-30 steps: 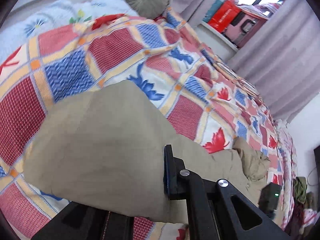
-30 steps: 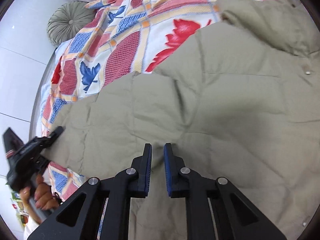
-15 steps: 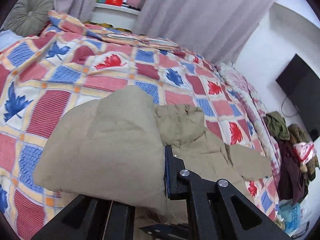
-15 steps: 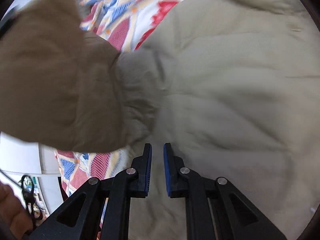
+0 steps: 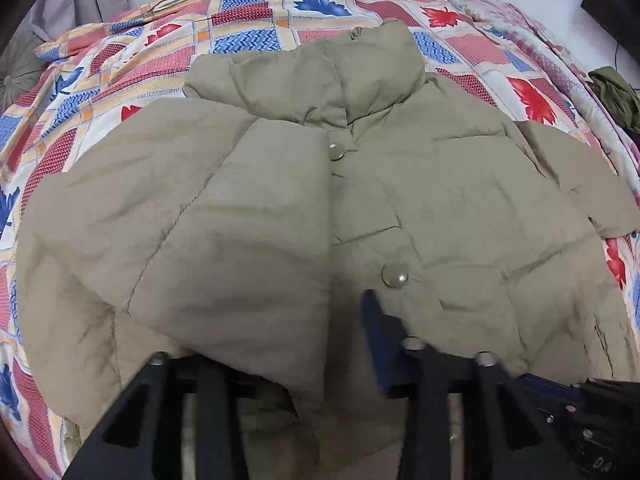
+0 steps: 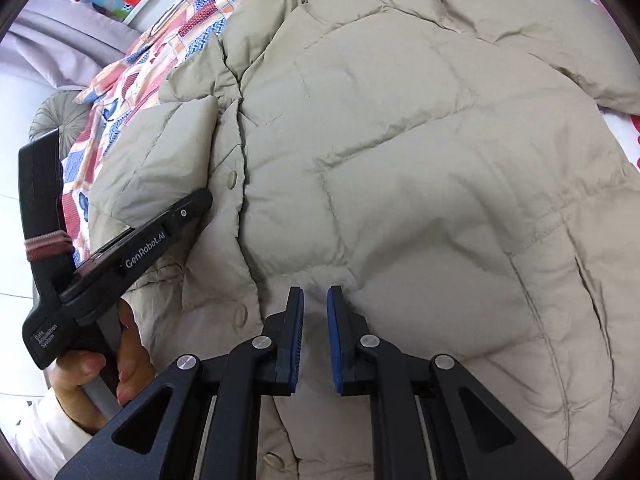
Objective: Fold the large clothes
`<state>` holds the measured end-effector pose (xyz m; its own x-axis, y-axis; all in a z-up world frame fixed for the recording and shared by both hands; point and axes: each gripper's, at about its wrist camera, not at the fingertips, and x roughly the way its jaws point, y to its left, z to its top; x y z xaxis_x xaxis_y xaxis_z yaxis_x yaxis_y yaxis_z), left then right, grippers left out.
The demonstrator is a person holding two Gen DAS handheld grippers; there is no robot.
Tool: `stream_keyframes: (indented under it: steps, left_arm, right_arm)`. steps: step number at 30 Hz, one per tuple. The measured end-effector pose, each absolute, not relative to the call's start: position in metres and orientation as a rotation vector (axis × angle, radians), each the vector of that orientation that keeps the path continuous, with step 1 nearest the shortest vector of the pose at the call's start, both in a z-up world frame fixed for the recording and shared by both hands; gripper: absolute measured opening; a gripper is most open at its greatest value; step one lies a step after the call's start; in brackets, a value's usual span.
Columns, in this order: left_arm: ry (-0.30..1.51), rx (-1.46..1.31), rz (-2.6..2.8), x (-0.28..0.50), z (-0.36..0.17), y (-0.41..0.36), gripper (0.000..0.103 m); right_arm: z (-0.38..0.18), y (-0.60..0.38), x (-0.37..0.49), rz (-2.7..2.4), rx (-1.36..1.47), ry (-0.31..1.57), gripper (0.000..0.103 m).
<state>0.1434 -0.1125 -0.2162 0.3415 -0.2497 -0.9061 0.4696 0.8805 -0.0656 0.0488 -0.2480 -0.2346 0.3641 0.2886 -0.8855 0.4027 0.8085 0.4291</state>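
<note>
A khaki puffer jacket lies spread, snap front up, on a bed covered by a leaf-patterned patchwork quilt. Its left sleeve is folded across the chest. The left gripper has its jaws opening, the sleeve's cuff edge draped loosely between them. In the right wrist view its body reads "GenRobot.AI" and "Data Acquisition System", with a hand on its handle. The right gripper hangs over the jacket's hem, jaws nearly together, holding nothing
</note>
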Motion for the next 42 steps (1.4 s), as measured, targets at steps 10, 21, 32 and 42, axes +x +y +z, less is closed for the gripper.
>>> stream_keyframes:
  steps: [10, 21, 32, 42]
  left_arm:
    - [0.973, 0.19, -0.346, 0.13, -0.159, -0.031, 0.073]
    - [1.071, 0.009, -0.013, 0.207, -0.19, 0.104, 0.073]
    - [1.119, 0.229, -0.114, 0.131, -0.216, 0.118, 0.073]
    - [1.08, -0.011, 0.109, 0.176, -0.229, 0.12, 0.073]
  right_arm:
    - [-0.225, -0.25, 0.05, -0.066, 0.61, 1.247, 0.014]
    - [-0.155, -0.144, 0.112, 0.075, 0.054, 1.072, 0.081]
    - [-0.176, -0.068, 0.163, 0.026, -0.245, 1.066, 0.081]
    - [-0.183, -0.076, 0.185, -0.099, -0.275, 1.028, 0.08]
